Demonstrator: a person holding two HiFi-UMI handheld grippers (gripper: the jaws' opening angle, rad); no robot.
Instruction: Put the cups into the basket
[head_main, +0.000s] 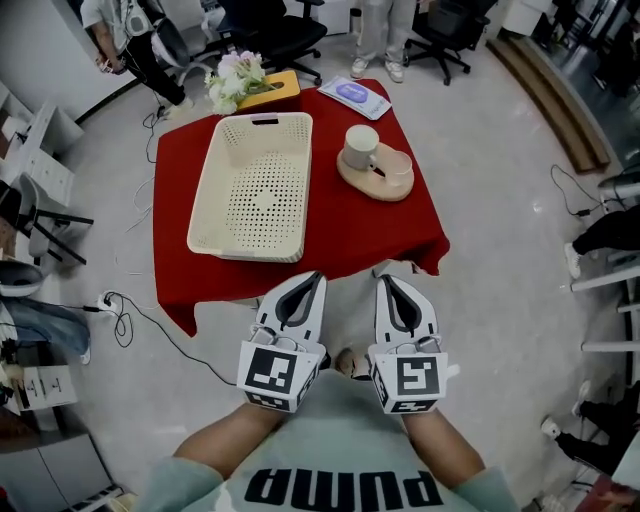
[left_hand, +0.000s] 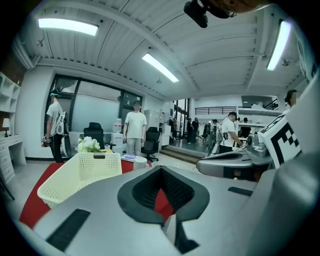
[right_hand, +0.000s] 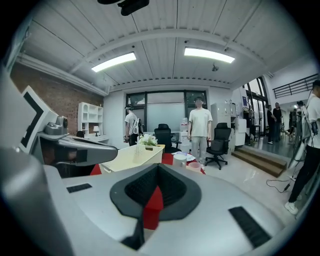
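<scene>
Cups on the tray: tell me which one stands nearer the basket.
The white cup, on the left part of the tray, stands nearer the basket. The pale pink cup sits to its right, further from the basket.

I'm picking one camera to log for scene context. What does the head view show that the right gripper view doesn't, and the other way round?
Only the head view: the basket's bare holed floor, the wooden tray under the cups, and the wearer's shirt.
Only the right gripper view: ceiling lights, a brick wall and white shelves.
Both: the basket, white cup, pink cup, flowers, red cloth, left gripper and right gripper.
</scene>
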